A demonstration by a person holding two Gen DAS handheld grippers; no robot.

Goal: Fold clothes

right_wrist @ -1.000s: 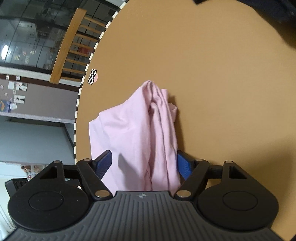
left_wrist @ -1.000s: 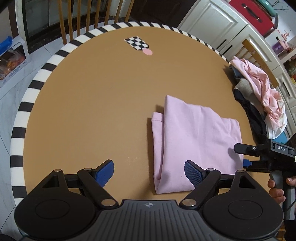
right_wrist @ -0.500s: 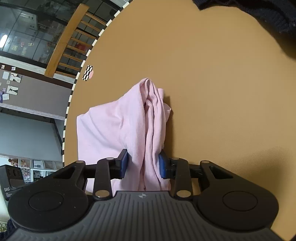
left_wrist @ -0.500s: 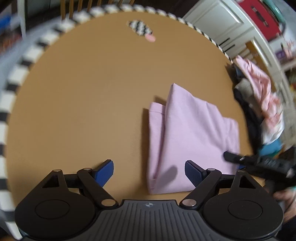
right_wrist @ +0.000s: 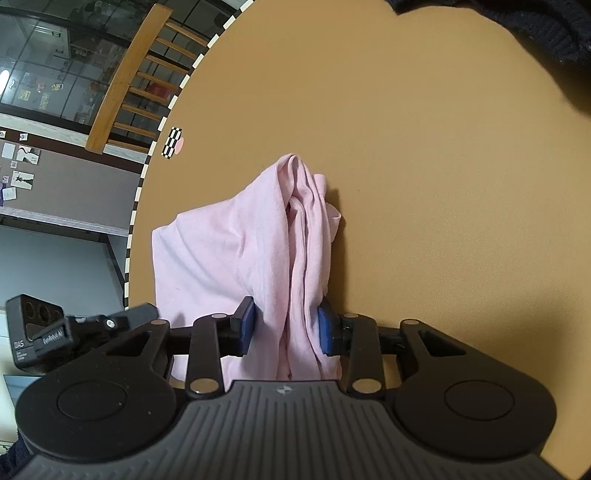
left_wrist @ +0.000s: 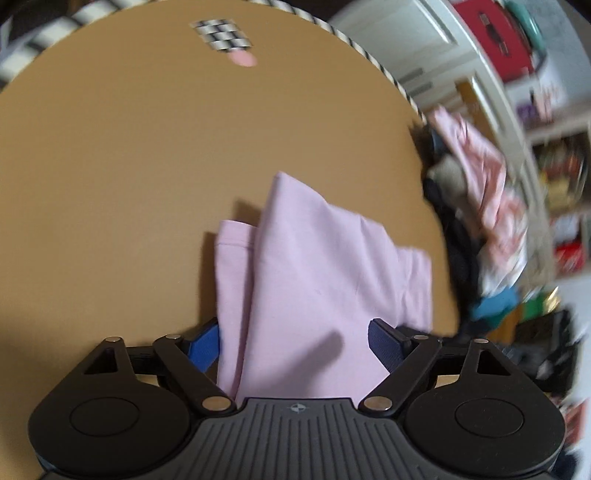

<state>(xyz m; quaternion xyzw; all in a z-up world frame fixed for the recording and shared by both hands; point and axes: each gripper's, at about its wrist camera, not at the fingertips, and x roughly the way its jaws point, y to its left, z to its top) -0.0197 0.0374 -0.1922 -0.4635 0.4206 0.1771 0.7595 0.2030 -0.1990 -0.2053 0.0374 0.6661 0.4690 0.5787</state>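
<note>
Shirt: pink shirt (left_wrist: 314,266) is lying folded on the table (left_wrist: 110,166).
Right gripper (right_wrist: 286,328): is pinching the shirt's bunched edge.
Left gripper (left_wrist: 293,345): is straddling the shirt, jaws just narrowing, not clamping.

wooden chair (right_wrist: 122,85) beyond striped table (right_wrist: 406,147)

pink garment (left_wrist: 317,258) folded on table: 1 | round table (left_wrist: 110,166) with striped rim: 1 | checkered marker (left_wrist: 223,35), far side: 1 | heap of clothes (left_wrist: 476,192), right edge: 1 | wooden chair (right_wrist: 136,74) beyond table: 1 | grippers: 2, left gripper (left_wrist: 293,345), right gripper (right_wrist: 286,326)
</note>
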